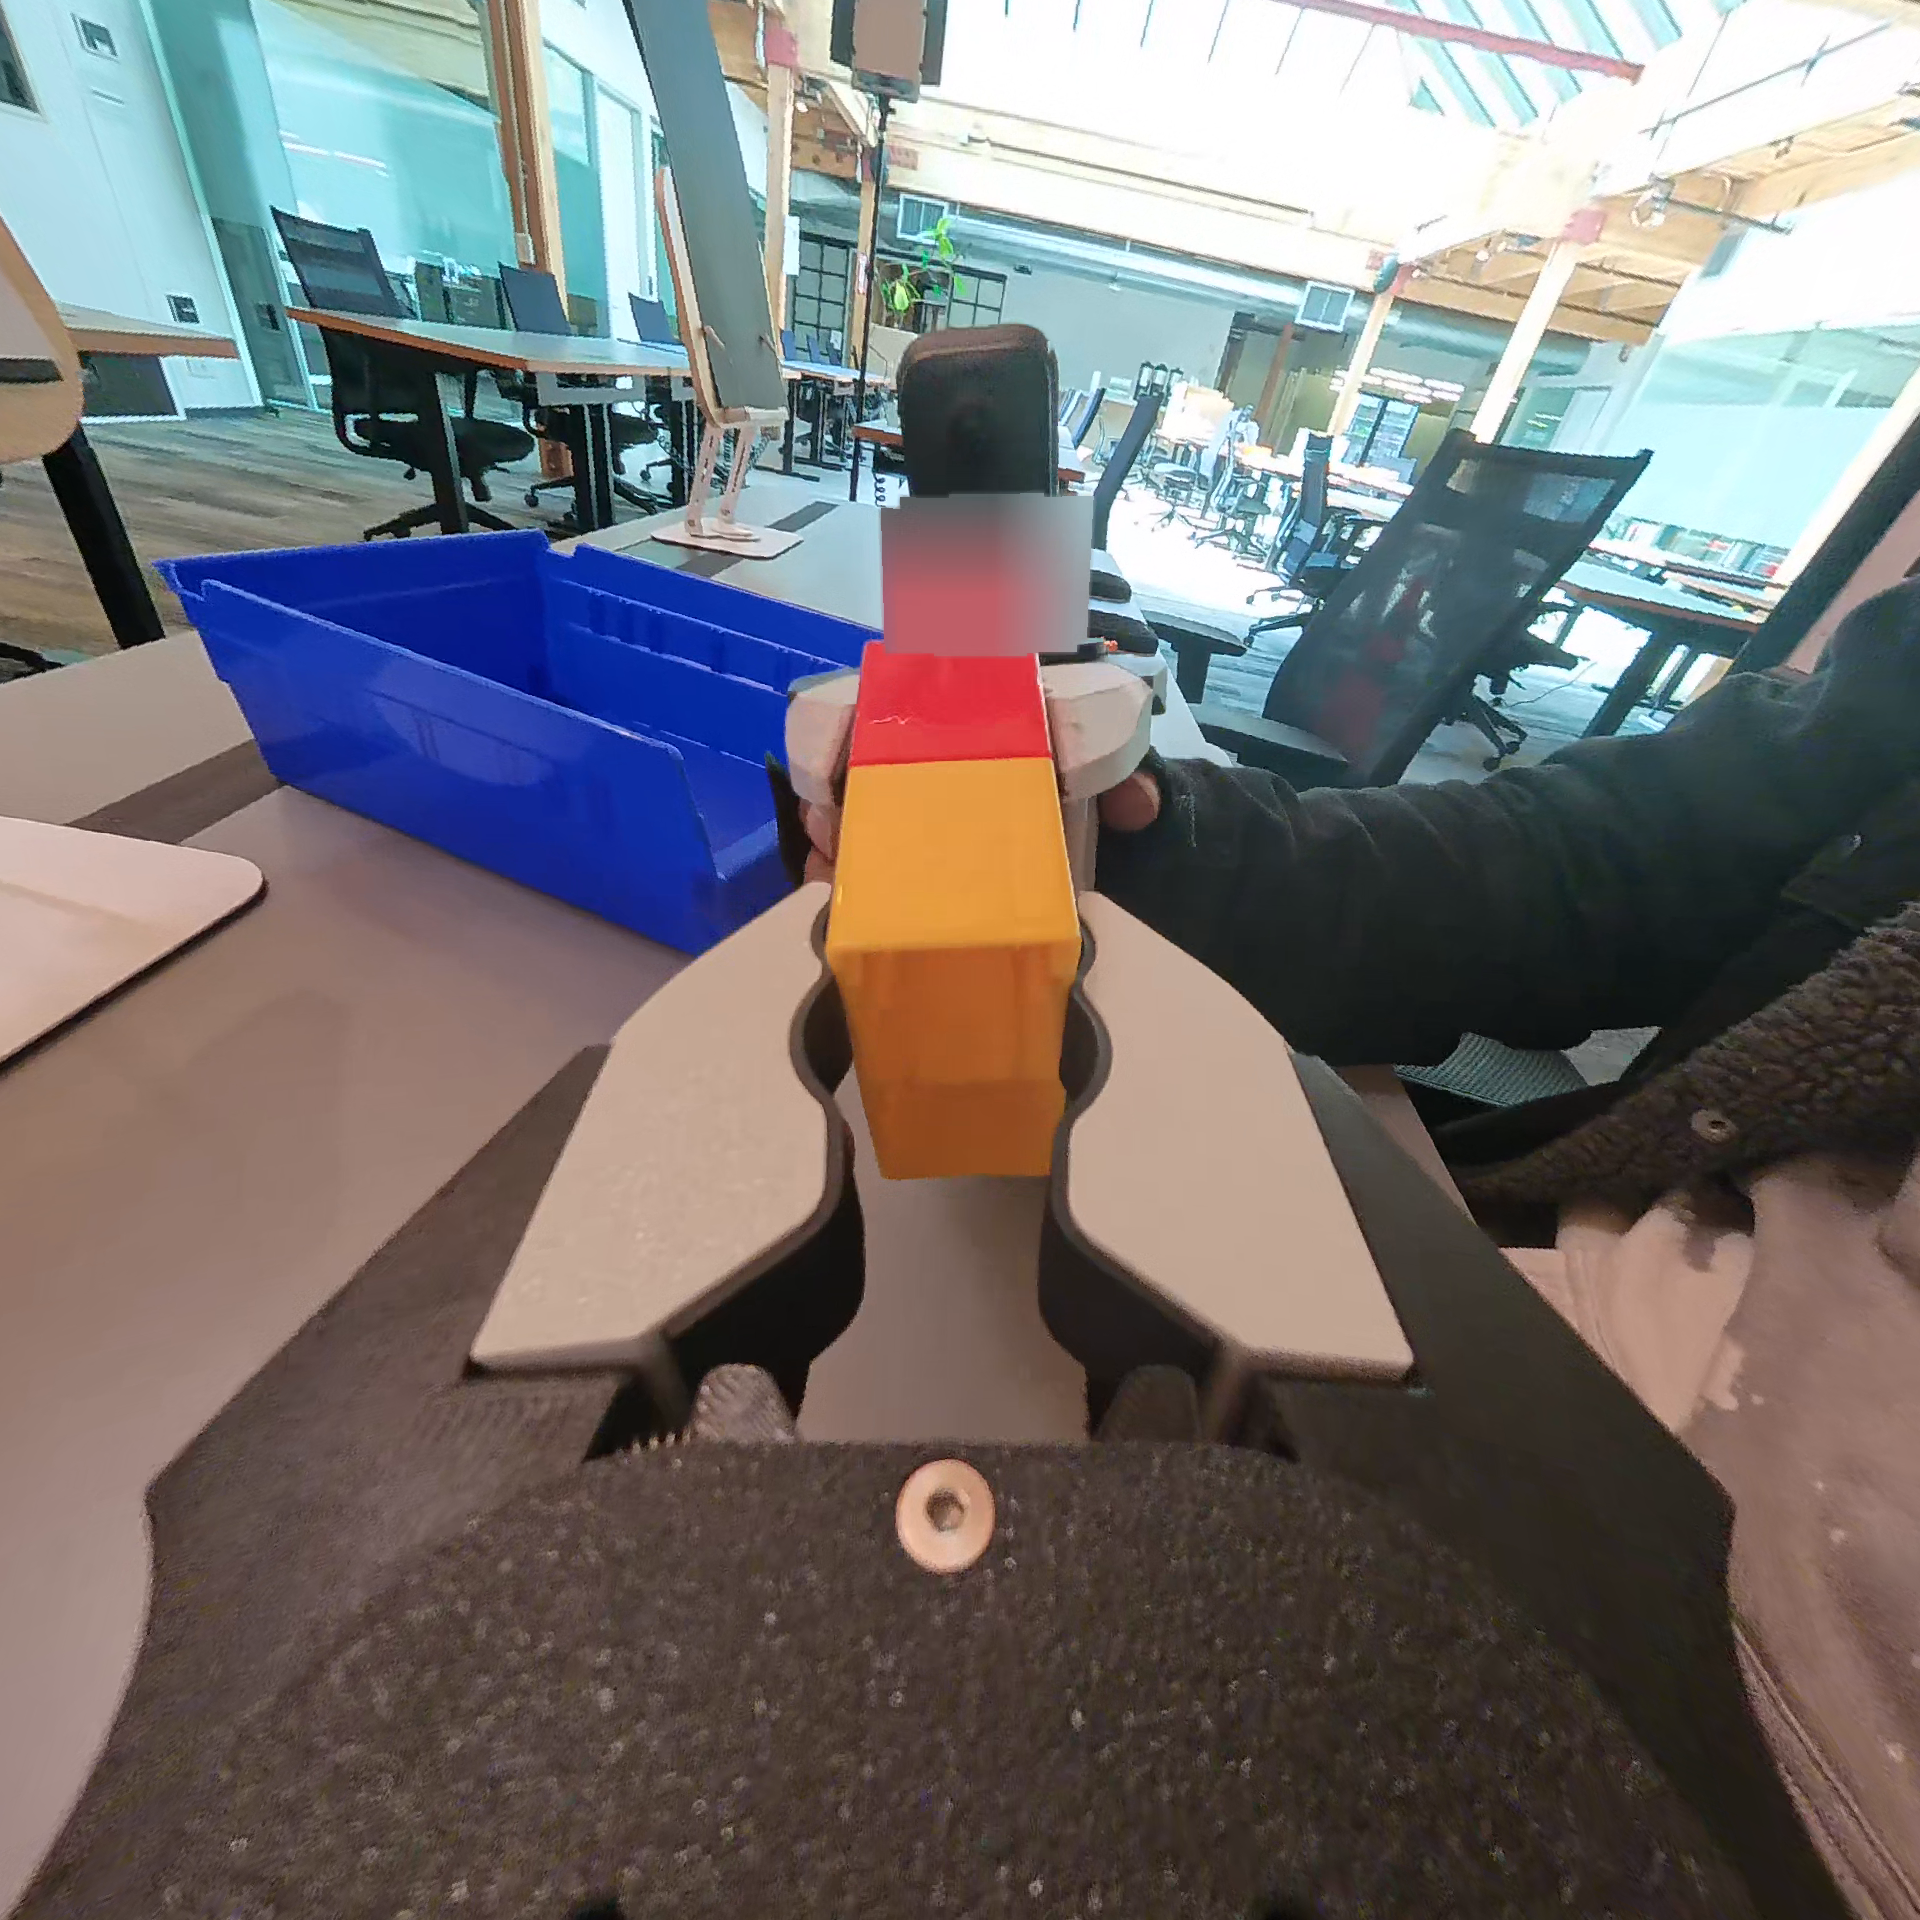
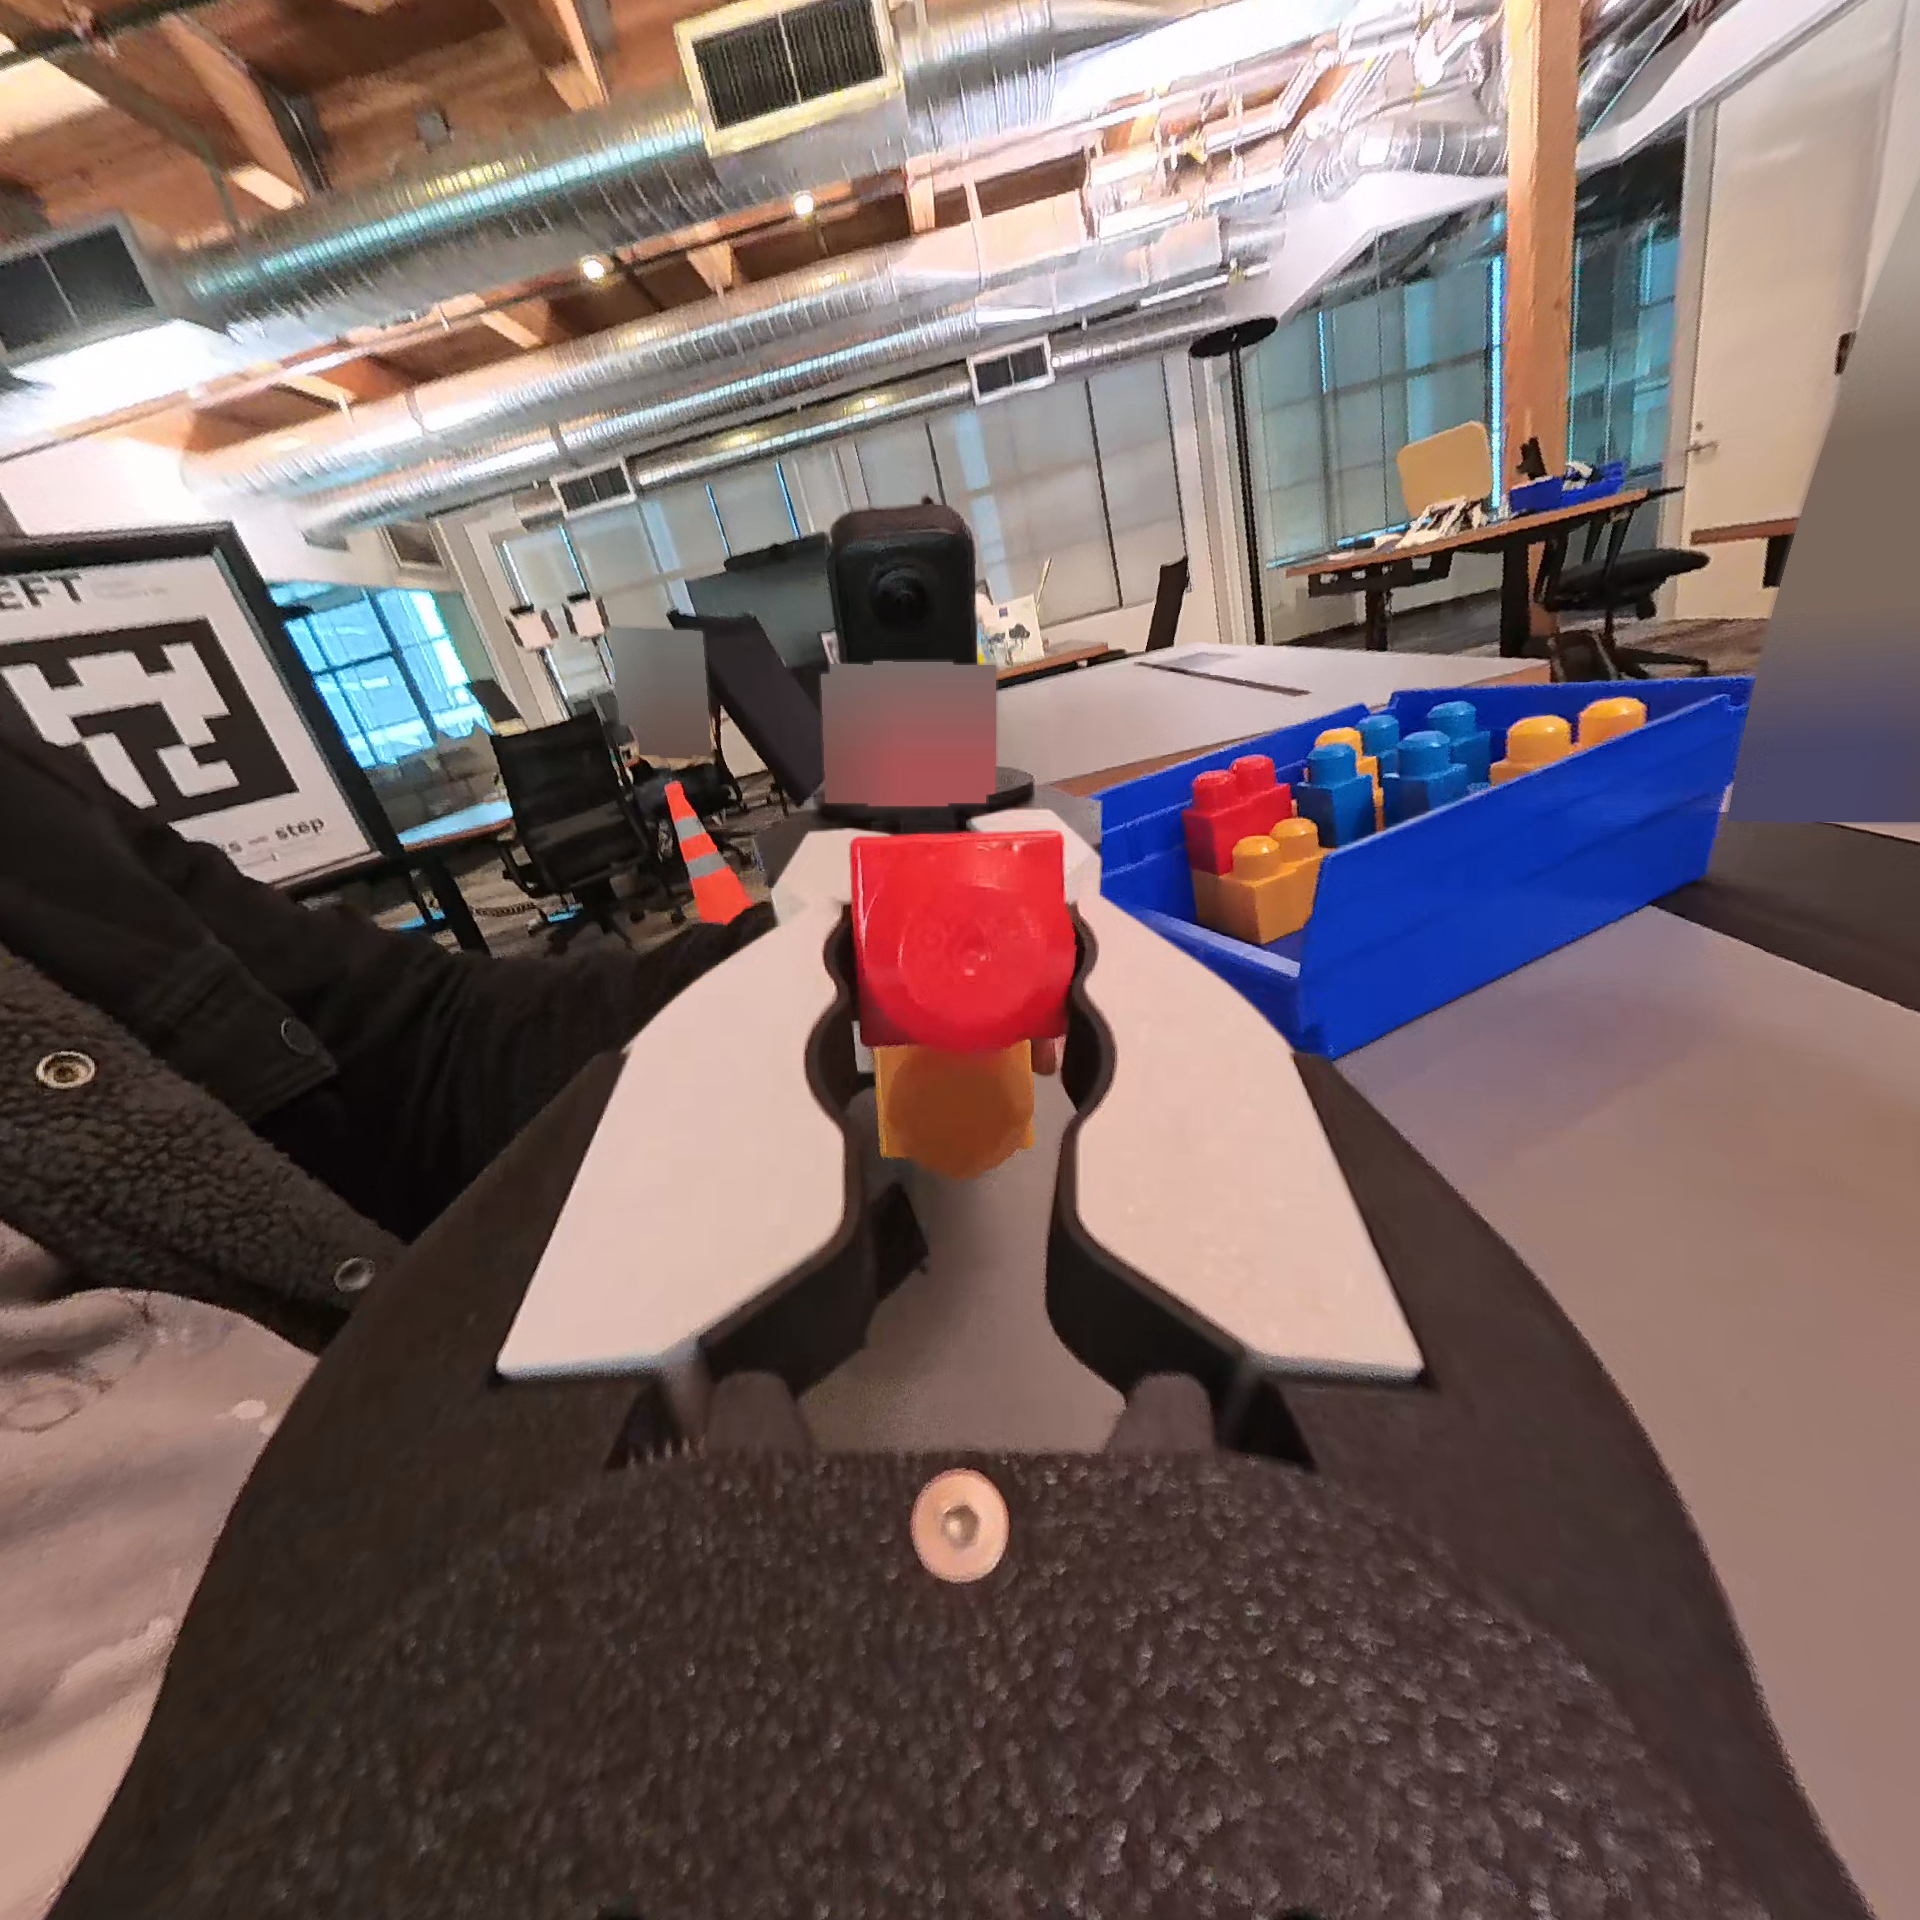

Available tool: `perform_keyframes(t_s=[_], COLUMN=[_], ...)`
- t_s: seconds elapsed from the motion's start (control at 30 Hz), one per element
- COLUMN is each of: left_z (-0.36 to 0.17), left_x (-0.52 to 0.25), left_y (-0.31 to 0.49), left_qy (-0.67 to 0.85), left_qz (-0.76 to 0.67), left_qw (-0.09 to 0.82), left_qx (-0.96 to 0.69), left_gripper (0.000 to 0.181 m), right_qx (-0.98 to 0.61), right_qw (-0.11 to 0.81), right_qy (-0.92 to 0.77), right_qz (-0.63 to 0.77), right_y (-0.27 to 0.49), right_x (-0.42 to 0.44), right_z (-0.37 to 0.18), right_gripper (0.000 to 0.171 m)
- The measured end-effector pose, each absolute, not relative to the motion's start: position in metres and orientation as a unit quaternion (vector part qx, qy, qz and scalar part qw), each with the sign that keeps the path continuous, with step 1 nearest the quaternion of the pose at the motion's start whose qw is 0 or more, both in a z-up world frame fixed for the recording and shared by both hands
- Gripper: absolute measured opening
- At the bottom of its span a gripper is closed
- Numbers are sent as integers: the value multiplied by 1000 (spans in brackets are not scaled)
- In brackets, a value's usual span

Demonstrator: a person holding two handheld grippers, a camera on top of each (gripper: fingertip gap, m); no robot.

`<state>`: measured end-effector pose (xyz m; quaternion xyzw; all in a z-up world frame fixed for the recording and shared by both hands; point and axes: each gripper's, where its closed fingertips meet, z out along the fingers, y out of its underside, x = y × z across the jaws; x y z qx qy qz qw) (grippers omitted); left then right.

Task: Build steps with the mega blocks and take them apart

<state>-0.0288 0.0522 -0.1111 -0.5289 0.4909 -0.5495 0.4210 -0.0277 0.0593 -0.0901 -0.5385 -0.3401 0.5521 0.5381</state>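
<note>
My left gripper (image 1: 951, 925) is shut on a yellow block (image 1: 951, 883) and holds it above the grey table (image 1: 416, 1039). A red block (image 1: 945, 707) is joined to the yellow block's far end. My right gripper (image 2: 951, 914) faces the left one and is shut on this red block (image 2: 956, 935). In the right wrist view the yellow block (image 2: 951, 1112) shows just below the red one, with a stud turned towards the camera. The right gripper's grey fingers (image 1: 1101, 717) show on both sides of the red block in the left wrist view.
An empty blue bin (image 1: 468, 707) stands on the table left of the blocks in the left wrist view. A blue bin (image 2: 1455, 904) with several red, yellow and blue blocks stands at the right in the right wrist view. A person's dark sleeve (image 1: 1455, 862) reaches in. Left and right tips are no more than a few centimetres apart.
</note>
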Motion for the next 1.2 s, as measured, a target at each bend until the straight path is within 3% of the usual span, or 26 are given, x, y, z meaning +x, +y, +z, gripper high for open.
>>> perform_keyframes(t_s=[0.23, 0.7, 0.9, 1.2], left_z=[-118, -125, -106, -107], left_x=[-42, -51, -86, -84], left_y=[59, 48, 75, 75], left_qy=[491, 535, 483, 484], left_qz=[-553, -542, -552, -550], left_qw=[407, 379, 425, 428], left_qx=[-536, -526, -531, -530], left_gripper=[38, 38, 38, 38], right_qx=[-549, -584, -558, -556], right_qw=[558, 499, 564, 569], right_qy=[-350, -422, -382, -378], right_qz=[514, 482, 473, 473], right_y=[65, 52, 55, 57], right_x=[-13, -15, 42, 42], right_z=[-88, -99, -61, -60], right_gripper=[32, 28, 29, 29])
